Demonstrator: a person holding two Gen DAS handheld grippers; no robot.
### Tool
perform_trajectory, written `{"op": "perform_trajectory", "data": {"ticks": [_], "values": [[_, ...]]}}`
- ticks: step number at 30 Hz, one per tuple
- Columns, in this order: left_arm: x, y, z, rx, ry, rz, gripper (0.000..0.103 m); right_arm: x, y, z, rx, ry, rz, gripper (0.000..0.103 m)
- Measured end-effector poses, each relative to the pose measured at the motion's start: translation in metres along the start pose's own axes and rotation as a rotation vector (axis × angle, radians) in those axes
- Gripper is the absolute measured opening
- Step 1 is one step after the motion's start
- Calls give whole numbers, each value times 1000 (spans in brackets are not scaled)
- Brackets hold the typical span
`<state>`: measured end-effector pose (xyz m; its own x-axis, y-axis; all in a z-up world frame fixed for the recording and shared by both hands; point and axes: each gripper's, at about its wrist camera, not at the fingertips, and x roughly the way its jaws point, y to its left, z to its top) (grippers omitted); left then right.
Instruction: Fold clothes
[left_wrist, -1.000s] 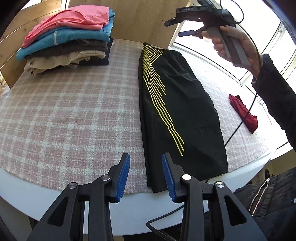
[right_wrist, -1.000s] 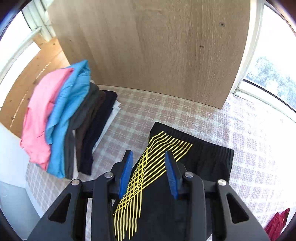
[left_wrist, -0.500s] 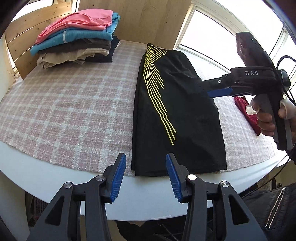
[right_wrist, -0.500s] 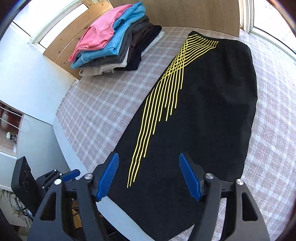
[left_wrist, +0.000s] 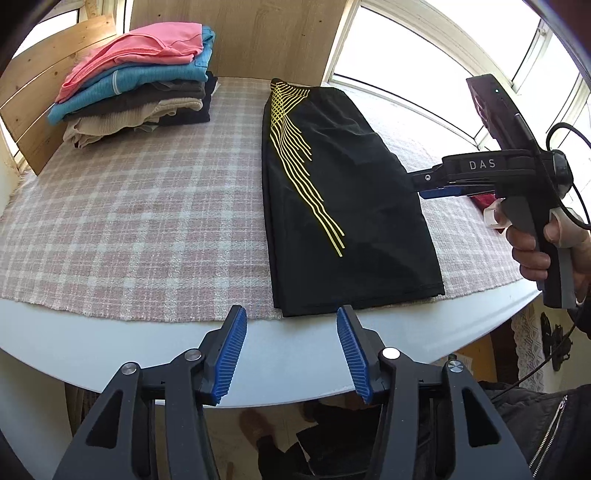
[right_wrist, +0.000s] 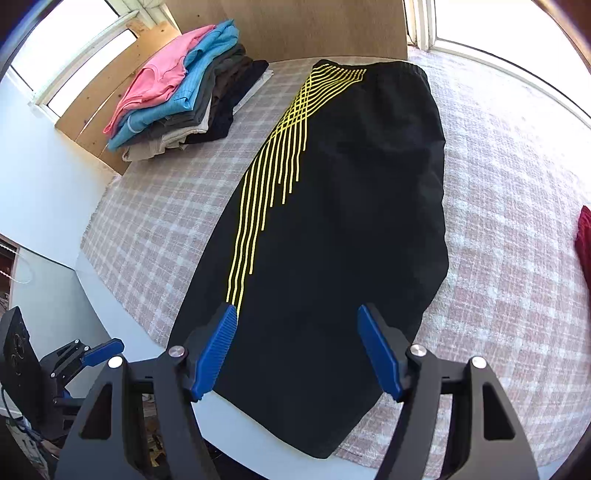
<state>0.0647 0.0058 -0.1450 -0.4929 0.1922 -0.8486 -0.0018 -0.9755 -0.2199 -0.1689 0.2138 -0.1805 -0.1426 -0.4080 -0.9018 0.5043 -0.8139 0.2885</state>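
Black shorts with yellow stripes (left_wrist: 343, 192) lie folded lengthwise on the checked cloth, hem at the table's near edge; they also show in the right wrist view (right_wrist: 332, 240). My left gripper (left_wrist: 290, 354) is open and empty, just in front of the table edge, short of the hem. My right gripper (right_wrist: 295, 354) is open and empty, hovering above the shorts' lower part. In the left wrist view the right gripper (left_wrist: 428, 186) hangs over the shorts' right edge. The left gripper also shows in the right wrist view (right_wrist: 99, 350), low at left beside the table.
A stack of folded clothes (left_wrist: 140, 99), pink on top, stands at the back left; it also shows in the right wrist view (right_wrist: 184, 99). A red garment (right_wrist: 583, 240) lies at the right. A checked cloth (left_wrist: 129, 221) covers the white round table (left_wrist: 92, 350). Wooden panels stand behind.
The right gripper swung from the waistband end down over the shorts' lower part and opened wider. The left gripper drew back to the table edge and opened wider.
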Motion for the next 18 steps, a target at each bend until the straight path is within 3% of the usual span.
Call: {"op": "perform_trajectory", "data": {"ticks": [5, 8, 13, 18], "values": [[-4, 11, -5, 42, 1, 16, 53, 7, 26, -16, -12, -10, -85, 67], [-5, 21, -4, 24, -23, 0, 53, 13, 33, -25, -13, 44, -77, 67], [-5, 27, -8, 44, -29, -32, 53, 17, 13, -38, 183, 93, -18, 67], [-4, 33, -12, 64, -14, -62, 53, 10, -2, -53, 258, 77, -120, 67]]}}
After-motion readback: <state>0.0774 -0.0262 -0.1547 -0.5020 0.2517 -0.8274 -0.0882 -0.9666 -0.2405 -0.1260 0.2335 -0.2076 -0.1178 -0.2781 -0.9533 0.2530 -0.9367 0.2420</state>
